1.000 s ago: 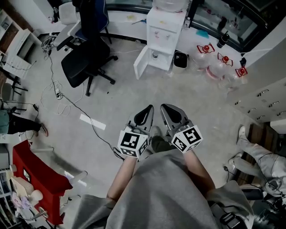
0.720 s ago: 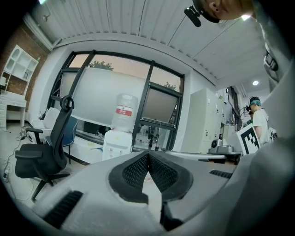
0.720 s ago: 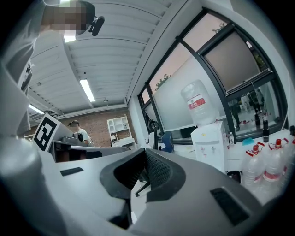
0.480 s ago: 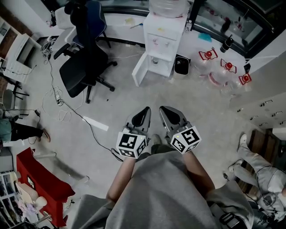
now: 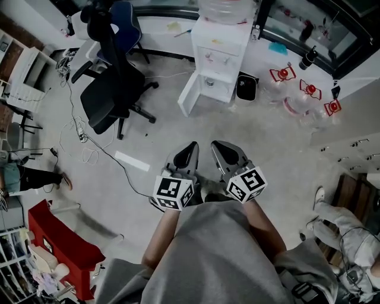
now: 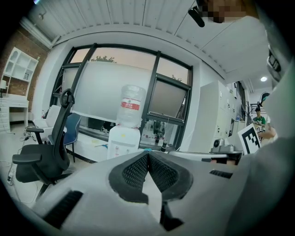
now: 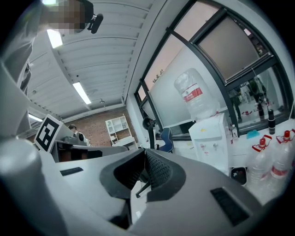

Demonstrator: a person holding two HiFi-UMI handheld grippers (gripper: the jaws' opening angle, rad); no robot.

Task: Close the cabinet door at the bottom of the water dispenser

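The white water dispenser (image 5: 218, 52) stands ahead across the floor with a big bottle (image 5: 227, 8) on top. Its bottom cabinet door (image 5: 188, 95) hangs open to the left. My left gripper (image 5: 192, 146) and right gripper (image 5: 217, 145) are held side by side in front of my body, well short of the dispenser, both shut and empty. In the left gripper view the dispenser (image 6: 122, 142) shows beyond the shut left gripper (image 6: 148, 155). In the right gripper view the dispenser (image 7: 210, 136) stands to the right of the shut right gripper (image 7: 145, 152).
A black office chair (image 5: 113, 83) stands left of the dispenser, with cables (image 5: 89, 142) and a white strip (image 5: 132, 161) on the floor. A small black bin (image 5: 246, 86) and several red-capped water bottles (image 5: 303, 90) sit to its right. A red box (image 5: 59, 246) is at lower left.
The dispenser and chair have slid lower in the head view as I came nearer to them. Both grippers stayed shut, side by side.
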